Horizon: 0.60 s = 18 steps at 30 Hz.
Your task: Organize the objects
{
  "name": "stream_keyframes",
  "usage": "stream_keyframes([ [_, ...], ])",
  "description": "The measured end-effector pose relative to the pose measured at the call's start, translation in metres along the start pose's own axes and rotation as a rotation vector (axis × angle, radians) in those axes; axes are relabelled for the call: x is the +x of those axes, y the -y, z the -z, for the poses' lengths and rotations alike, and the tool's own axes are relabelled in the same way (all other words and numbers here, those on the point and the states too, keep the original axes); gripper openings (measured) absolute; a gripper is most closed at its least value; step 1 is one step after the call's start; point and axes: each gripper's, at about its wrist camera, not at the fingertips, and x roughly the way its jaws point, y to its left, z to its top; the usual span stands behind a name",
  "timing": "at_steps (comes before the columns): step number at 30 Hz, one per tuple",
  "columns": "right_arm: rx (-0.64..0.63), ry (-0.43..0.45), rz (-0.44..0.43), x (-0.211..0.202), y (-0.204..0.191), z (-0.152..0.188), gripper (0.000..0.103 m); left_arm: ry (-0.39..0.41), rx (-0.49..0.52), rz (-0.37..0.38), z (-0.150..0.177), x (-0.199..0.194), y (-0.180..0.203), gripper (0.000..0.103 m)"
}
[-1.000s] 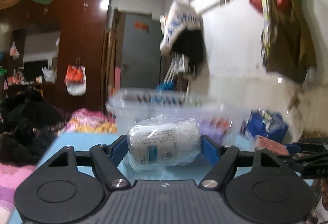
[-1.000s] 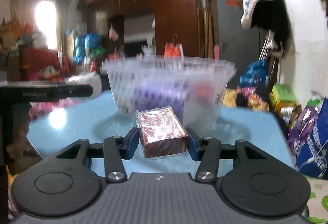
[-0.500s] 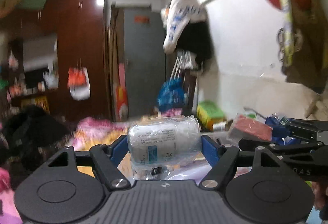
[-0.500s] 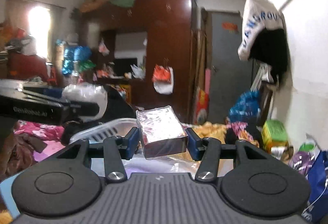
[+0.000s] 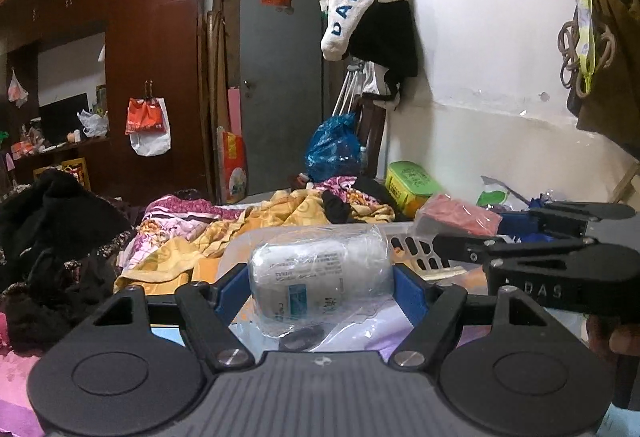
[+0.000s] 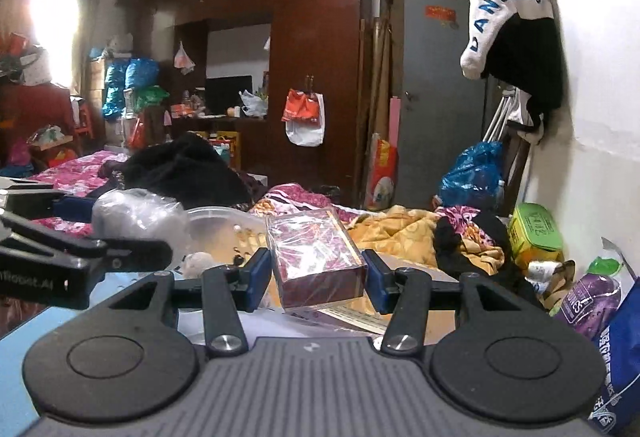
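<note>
The clear plastic basket (image 5: 416,245) is mostly hidden behind both tools: only a slotted stretch of rim shows in the left view, and a curved edge in the right. What lies inside it is hard to make out.

The left tongs (image 5: 320,287) are clamped on a white roll in crinkled clear wrap (image 5: 318,277) with a blue label, held above the basket. The right tongs (image 6: 316,271) are clamped on a dark red patterned box (image 6: 316,255) in shiny film, also above the basket.

A light blue tabletop (image 6: 24,333) shows at its near left corner. Beyond lie a bed (image 5: 224,225) with heaped blankets, a dark wardrobe (image 6: 316,37) and a grey door (image 5: 280,85).
</note>
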Motion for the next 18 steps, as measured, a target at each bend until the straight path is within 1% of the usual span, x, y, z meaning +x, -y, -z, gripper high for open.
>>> stream_keyframes([
  [1,0.006,-0.013,0.000,0.002,0.001,0.001,0.053,-0.006,0.000,-0.002,0.000,0.003,0.001,0.079],
  [3,-0.001,-0.014,0.026,0.001,0.000,0.003,0.053,-0.012,0.002,-0.006,0.002,0.007,0.001,0.079],
  [7,0.003,-0.035,0.033,0.004,0.001,0.003,0.055,-0.032,-0.004,0.006,0.007,0.013,0.002,0.079],
  [9,0.014,-0.061,0.041,0.007,0.002,0.001,0.070,-0.034,-0.013,0.028,0.008,0.014,0.000,0.080],
  [10,0.021,-0.065,0.053,0.007,0.004,0.000,0.092,-0.030,-0.018,0.038,0.008,0.014,-0.001,0.084],
  [11,0.029,-0.060,0.076,0.005,0.005,-0.001,0.103,-0.018,-0.023,0.038,0.008,0.012,-0.001,0.088],
  [13,0.054,-0.011,0.082,-0.005,0.009,-0.001,0.103,0.030,-0.018,0.040,0.012,0.005,-0.003,0.098],
  [15,0.075,0.040,0.064,-0.020,0.014,-0.001,0.103,0.075,0.007,0.051,0.016,-0.003,-0.001,0.103],
  [17,0.092,0.045,0.056,-0.032,0.017,-0.003,0.103,0.116,0.017,0.073,0.022,-0.013,0.002,0.103],
  [18,0.107,0.034,0.053,-0.037,0.018,-0.004,0.103,0.136,0.023,0.061,0.024,-0.017,0.004,0.103],
])
